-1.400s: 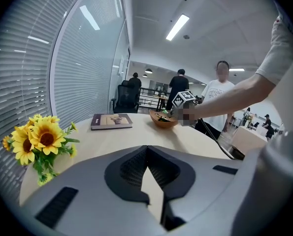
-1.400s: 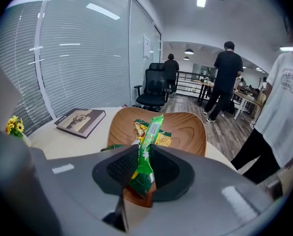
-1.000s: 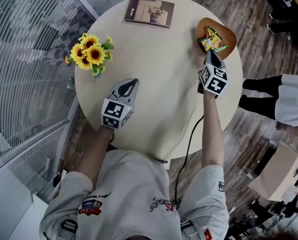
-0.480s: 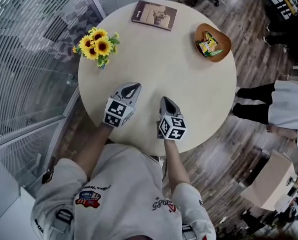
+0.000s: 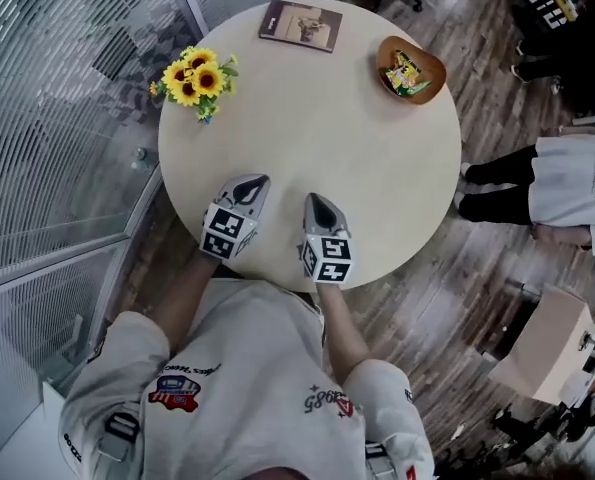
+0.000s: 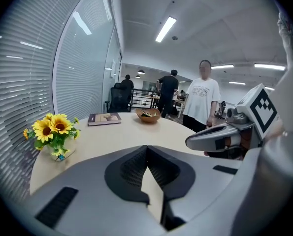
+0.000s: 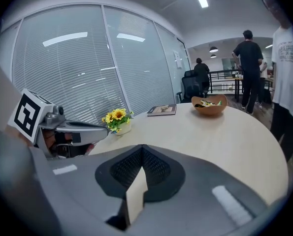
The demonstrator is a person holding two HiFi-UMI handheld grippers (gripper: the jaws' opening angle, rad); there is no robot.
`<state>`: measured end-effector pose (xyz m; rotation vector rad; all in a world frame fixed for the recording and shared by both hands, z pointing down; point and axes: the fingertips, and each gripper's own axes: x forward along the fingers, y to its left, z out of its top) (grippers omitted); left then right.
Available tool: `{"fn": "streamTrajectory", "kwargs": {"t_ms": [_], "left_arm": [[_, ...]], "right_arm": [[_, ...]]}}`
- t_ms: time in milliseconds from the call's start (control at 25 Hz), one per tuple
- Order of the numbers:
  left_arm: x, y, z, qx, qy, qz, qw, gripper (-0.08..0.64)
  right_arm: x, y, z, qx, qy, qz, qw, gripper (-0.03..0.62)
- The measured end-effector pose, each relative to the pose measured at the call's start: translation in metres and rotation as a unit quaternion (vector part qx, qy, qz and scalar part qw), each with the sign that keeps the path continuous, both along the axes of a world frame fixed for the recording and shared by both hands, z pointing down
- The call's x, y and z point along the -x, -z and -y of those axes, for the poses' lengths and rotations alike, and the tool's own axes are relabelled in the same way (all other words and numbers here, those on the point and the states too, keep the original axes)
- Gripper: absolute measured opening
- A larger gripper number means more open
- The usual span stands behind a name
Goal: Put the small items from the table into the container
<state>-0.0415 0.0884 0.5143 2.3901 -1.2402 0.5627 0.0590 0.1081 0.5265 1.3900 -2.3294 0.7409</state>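
2 tools hover over the lower edge of the surface [image 5: 327,128]: left gripper [image 5: 258,181] and right gripper [image 5: 313,200], each with fingers together on nothing. Snacks [image 5: 405,72] lie in the bowl [image 5: 429,76] at upper right, and no loose item shows. Best now: scan once, then rest both low.

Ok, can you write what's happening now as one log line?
left tool: shut, empty | right tool: shut, empty | snacks: in bowl
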Motion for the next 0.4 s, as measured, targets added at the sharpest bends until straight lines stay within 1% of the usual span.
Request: {"fn": "streamTrajectory", "kwargs": {"t_ms": [200,400], "left_arm": [[0.006,0.014,-0.017,-0.017,-0.036,-0.016,0.9991,0.006],[0.029,0.018,-0.035,-0.025,-0.060,-0.024,0.9976,0.006]], "right_arm": [[0.018,0.015,-0.021,-0.015,-0.032,-0.008,0.999,0.000],[0.049,0.021,-0.048,-0.023,-0.058,-0.011,0.998,0.000]]}}
